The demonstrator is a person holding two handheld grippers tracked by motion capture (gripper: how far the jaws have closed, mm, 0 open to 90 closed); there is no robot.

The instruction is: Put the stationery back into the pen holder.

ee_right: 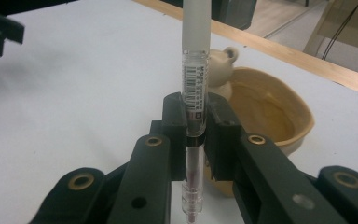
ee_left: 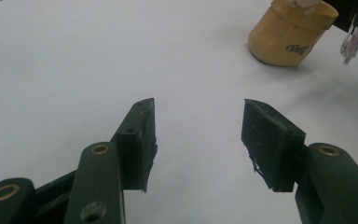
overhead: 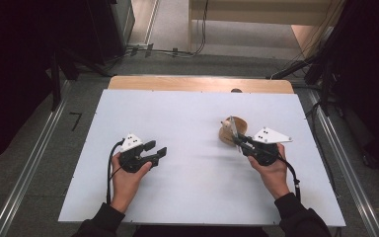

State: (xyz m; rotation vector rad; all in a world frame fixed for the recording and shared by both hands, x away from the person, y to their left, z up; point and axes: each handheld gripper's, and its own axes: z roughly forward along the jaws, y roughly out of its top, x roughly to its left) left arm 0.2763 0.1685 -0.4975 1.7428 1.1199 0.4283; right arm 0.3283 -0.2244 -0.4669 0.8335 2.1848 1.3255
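**Operator:** Report the condition of the right tongs [ee_right: 196,140].

**Inspector:** The right tongs were clamped on a clear-barrelled pen [ee_right: 195,88]. In the right gripper view the pen stood roughly upright between the two black jaws, its frosted cap above them and its tip below. A barcode label ran down the barrel just above the clamping point. In the high view the right tongs [overhead: 239,141] sat at the right half of the white counter [overhead: 187,123], with the pen [overhead: 234,129] tilted in front of the tan bowl [overhead: 229,134].

**Operator:** And the bowl?

**Inspector:** The bowl [ee_right: 270,112] rested on the counter directly behind the pen, its opening facing up (a small bear-shaped figure [ee_right: 220,65] stood at its rim). In the left gripper view the same bowl [ee_left: 286,37] appeared at the far upper right, dark lettering on its side, with the pen tip [ee_left: 350,44] hanging just beside it.

**Operator:** Condition of the left tongs?

**Inspector:** The left tongs [ee_left: 198,135] stood apart with nothing between them, only bare counter beneath. In the high view the left tongs [overhead: 155,150] were held at the left half of the counter, well apart from the bowl, the jaws pointing right.
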